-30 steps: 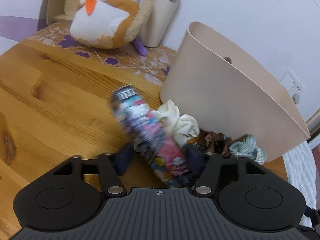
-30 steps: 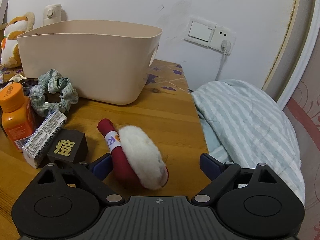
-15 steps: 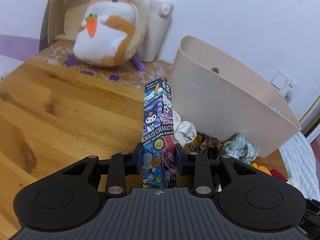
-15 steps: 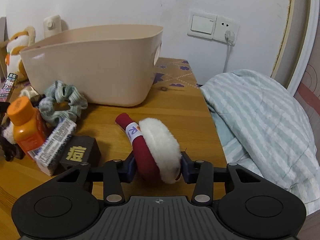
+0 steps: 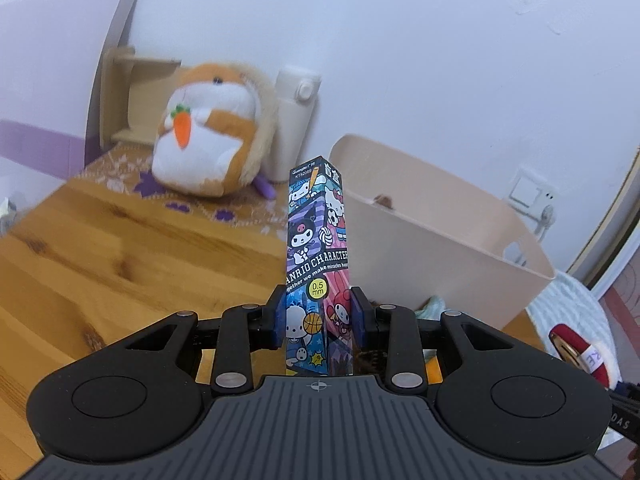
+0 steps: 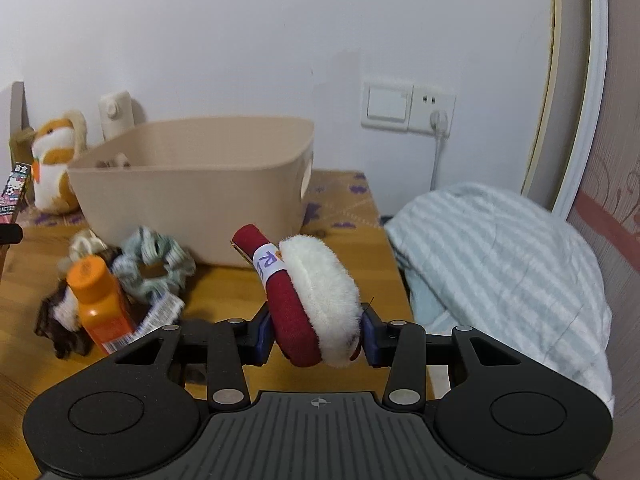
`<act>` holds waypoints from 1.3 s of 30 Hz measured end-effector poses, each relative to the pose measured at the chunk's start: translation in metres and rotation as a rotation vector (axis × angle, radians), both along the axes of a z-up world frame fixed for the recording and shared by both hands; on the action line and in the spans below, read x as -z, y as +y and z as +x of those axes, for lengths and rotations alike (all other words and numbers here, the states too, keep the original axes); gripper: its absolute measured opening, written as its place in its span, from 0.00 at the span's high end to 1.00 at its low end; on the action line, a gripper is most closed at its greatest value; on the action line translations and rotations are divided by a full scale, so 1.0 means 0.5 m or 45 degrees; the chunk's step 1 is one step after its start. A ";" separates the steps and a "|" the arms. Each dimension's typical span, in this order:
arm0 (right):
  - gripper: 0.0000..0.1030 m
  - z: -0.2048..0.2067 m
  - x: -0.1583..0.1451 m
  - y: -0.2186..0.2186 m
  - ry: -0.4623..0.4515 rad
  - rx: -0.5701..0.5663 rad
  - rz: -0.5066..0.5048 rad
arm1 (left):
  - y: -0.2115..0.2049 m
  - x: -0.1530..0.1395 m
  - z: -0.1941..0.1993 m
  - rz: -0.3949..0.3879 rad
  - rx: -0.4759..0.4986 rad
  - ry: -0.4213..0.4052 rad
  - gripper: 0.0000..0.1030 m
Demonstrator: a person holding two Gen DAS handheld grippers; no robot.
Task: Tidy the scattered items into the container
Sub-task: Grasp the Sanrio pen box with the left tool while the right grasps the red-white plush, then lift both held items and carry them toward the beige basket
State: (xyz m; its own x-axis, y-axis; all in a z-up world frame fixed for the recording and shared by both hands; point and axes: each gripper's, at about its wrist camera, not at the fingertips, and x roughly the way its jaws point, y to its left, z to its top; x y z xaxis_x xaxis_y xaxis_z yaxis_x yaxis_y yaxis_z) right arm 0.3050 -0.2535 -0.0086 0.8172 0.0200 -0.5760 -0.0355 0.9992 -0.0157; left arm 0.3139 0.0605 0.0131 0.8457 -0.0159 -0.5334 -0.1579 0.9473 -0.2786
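My left gripper [image 5: 319, 320] is shut on a tall cartoon-printed pen box [image 5: 318, 248], held upright above the wooden table [image 5: 100, 248]. The beige plastic tub [image 5: 432, 248] stands just beyond and to the right of it. My right gripper [image 6: 316, 334] is shut on a red-and-white fluffy hair band [image 6: 308, 292], lifted off the table in front of the tub [image 6: 192, 188]. The pen box [image 6: 16, 192] shows at the left edge of the right wrist view, and the hair band [image 5: 580, 356] at the right edge of the left wrist view.
On the table left of the right gripper lie an orange bottle [image 6: 98, 300], a green checked scrunchie [image 6: 154, 260], a brown scrunchie [image 6: 56, 320] and a small packet [image 6: 160, 312]. A hamster plush [image 5: 204, 140] and white flask [image 5: 294, 120] stand at the back. A striped blanket [image 6: 500, 272] lies right of the table.
Both grippers closed on their items, the left on the pen box and the right on the hair band, then rose off the table. The pen box turned from lying tilted to upright.
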 end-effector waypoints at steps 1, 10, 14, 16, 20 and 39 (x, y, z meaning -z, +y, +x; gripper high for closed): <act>0.62 -0.003 -0.009 0.001 -0.014 -0.003 0.000 | -0.003 -0.007 -0.004 0.008 0.004 -0.012 0.69; 0.62 -0.017 -0.088 0.014 -0.134 -0.034 -0.009 | -0.023 -0.065 -0.032 0.061 0.045 -0.110 0.69; 0.61 -0.021 -0.116 0.022 -0.176 -0.041 -0.006 | -0.030 -0.091 -0.040 0.082 0.056 -0.154 0.69; 0.61 -0.020 -0.127 0.025 -0.192 -0.046 0.006 | -0.037 -0.106 -0.040 0.101 0.067 -0.181 0.69; 0.61 -0.011 -0.148 0.032 -0.216 -0.048 0.013 | -0.050 -0.139 -0.035 0.143 0.083 -0.236 0.69; 0.61 0.081 -0.208 0.087 -0.284 -0.095 0.037 | -0.113 -0.214 0.062 0.317 0.100 -0.393 0.69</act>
